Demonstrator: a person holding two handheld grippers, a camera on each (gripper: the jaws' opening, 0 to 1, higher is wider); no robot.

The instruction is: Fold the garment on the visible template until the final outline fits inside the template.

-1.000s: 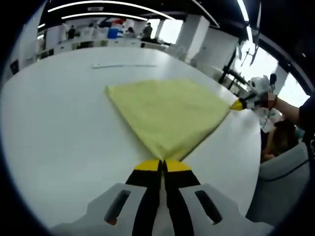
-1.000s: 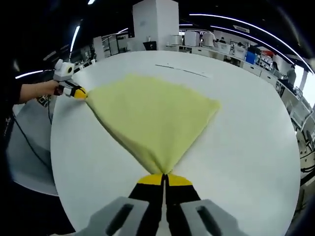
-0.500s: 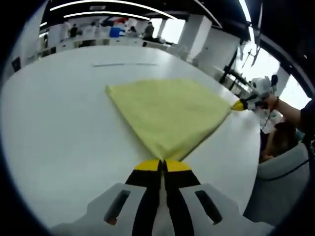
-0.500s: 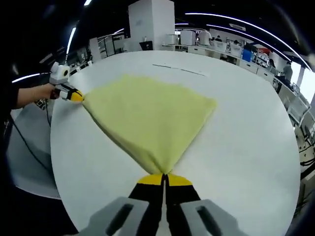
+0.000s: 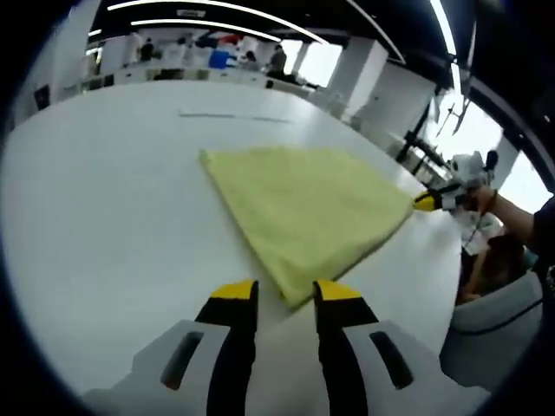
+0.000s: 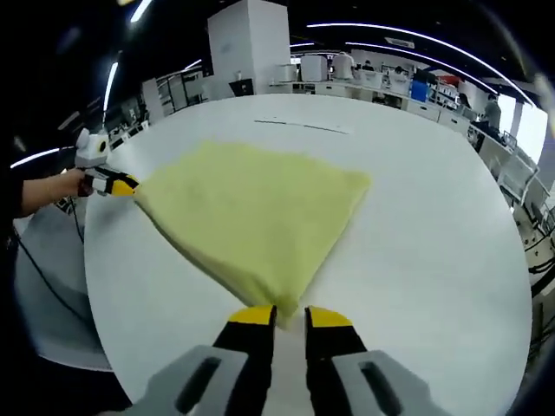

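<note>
- You work on a wide white table [image 5: 104, 217] with a rounded edge, plain and smooth; a thin dark line [image 5: 234, 116] is marked on it beyond the cloth, and you see the same line [image 6: 299, 126] in the right gripper view.
- Around the table is a large open room: white pillars [image 6: 244, 43], long ceiling light strips [image 5: 225, 10], benches with equipment along the far wall, bright windows at one side, and a few people standing far off.
- The yellow garment [image 5: 308, 208] lies flat on the table, folded into a four-cornered shape, its near corner lying between the tips of your left gripper [image 5: 284, 293].
- In the right gripper view the garment [image 6: 251, 212] points another corner between the tips of your right gripper [image 6: 289, 316].
- Its long axis runs between those two corners, from one gripper to the other.
- Your left gripper's jaws stand apart, with the cloth corner loose between the tips.
- Your right gripper's jaws are also parted, the corner lying in the gap, not pinched.
- Your other gripper's yellow tip [image 5: 427, 202] sits at the garment's far corner, held by a hand [image 5: 482, 198]; I cannot tell whether it touches.
</note>
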